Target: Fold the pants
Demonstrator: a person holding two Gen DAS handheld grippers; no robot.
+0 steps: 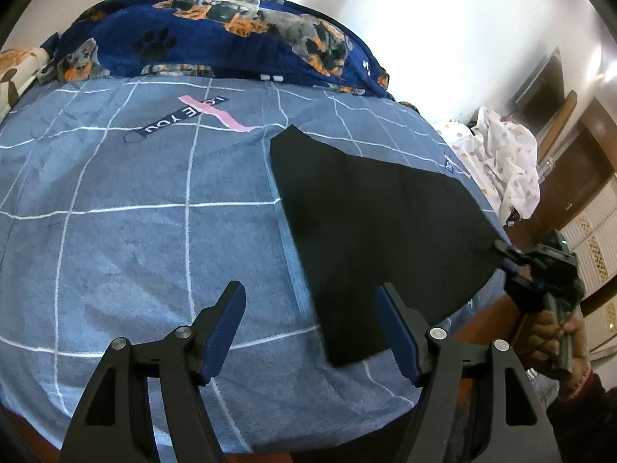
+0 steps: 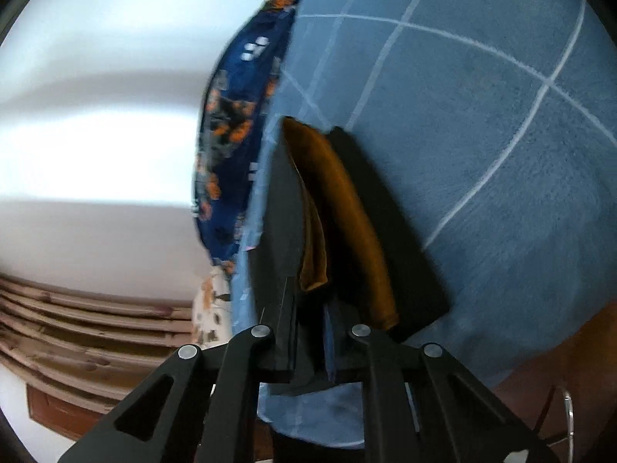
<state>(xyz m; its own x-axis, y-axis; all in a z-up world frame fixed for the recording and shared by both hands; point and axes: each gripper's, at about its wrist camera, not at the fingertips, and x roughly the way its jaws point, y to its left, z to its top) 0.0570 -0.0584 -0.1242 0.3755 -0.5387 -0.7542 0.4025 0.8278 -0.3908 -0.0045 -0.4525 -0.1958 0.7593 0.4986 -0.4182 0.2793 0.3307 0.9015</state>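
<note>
The left hand-held gripper (image 1: 310,332) hangs above the bed (image 1: 127,231) with its jaws spread and nothing between them; its right finger shows over the near edge of the black pants (image 1: 370,231). The right hand-held gripper (image 2: 312,332) has its jaws pressed together, pinching an edge of the pants (image 2: 385,239) and lifting it so that a brown inner lining (image 2: 343,208) shows. In the left wrist view this gripper (image 1: 505,254), held in a hand (image 1: 555,335), sits at the pants' right edge by the side of the bed. The pants lie flat on the bed's blue checked sheet, toward its right side. A dog-print blanket (image 1: 216,38) is heaped at the bed's far end, beyond the pants.
</note>
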